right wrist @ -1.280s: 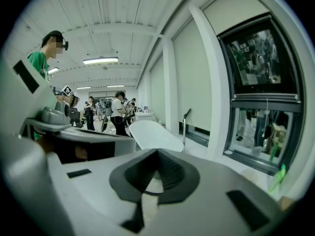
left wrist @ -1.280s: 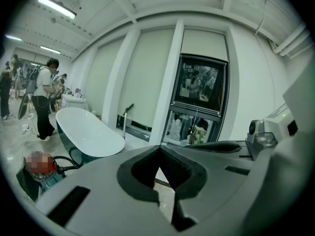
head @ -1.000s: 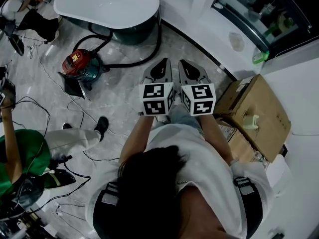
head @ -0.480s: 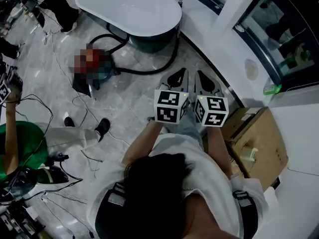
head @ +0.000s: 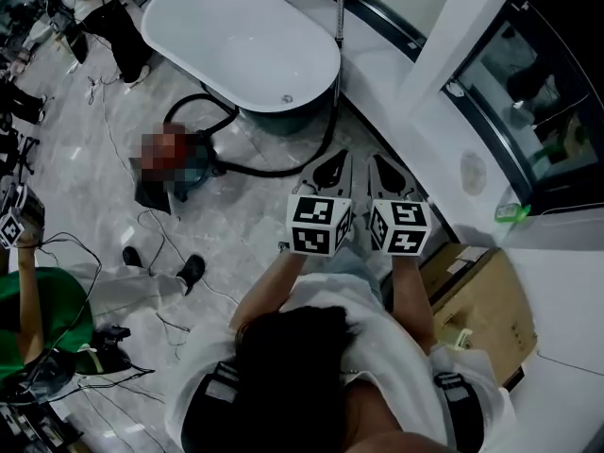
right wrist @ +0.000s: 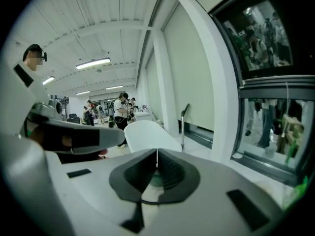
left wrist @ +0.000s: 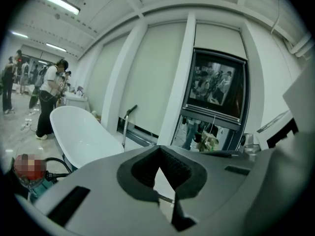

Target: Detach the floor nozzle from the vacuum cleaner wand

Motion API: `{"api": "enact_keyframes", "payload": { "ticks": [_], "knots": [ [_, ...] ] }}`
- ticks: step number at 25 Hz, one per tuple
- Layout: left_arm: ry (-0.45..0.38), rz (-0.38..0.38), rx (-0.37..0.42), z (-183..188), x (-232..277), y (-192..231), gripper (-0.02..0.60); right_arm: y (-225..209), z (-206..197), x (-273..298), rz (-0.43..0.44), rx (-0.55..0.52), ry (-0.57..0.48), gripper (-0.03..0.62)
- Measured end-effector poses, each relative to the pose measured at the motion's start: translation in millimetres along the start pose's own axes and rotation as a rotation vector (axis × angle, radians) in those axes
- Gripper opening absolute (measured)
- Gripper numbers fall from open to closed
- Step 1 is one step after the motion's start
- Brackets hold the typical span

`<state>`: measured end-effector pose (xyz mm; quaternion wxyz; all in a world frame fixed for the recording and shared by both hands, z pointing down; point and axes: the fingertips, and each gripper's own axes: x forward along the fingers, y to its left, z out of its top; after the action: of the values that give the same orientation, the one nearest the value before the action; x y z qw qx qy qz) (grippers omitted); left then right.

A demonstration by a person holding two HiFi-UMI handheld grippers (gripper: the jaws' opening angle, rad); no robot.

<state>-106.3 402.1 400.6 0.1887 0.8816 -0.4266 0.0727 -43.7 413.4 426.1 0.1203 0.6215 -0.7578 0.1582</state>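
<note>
The vacuum canister [head: 173,161], partly blurred over, sits on the marble floor left of the tub. Its black hose [head: 283,166] loops round the tub's foot. A slim metal wand [head: 338,9] stands upright behind the tub; it also shows in the left gripper view as the wand [left wrist: 125,128] and in the right gripper view as the wand [right wrist: 183,126]. I cannot see the floor nozzle. My left gripper [head: 332,164] and right gripper [head: 385,168] are held side by side at chest height, both shut and empty, well short of the wand.
A white bathtub [head: 236,41] lies ahead. A raised white ledge [head: 415,130] with a glass front runs along the right. A cardboard box [head: 483,302] stands at my right. Cables and a seated person in green [head: 38,300] are at the left; another person [head: 102,8] stands at far left.
Both grippers have moved forward together, still shut. The tub, canister and hose now lie nearer and lower in the head view, and the cardboard box has slid back to my right.
</note>
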Motion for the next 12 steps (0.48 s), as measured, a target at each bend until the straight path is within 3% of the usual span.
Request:
{"api": "enact_keyframes", "payload": {
  "ticks": [12],
  "knots": [
    [-0.02,0.055,-0.045,26,76,4,0.003,-52,36,53,0.061,-0.078,0.014,0.015]
  ]
}}
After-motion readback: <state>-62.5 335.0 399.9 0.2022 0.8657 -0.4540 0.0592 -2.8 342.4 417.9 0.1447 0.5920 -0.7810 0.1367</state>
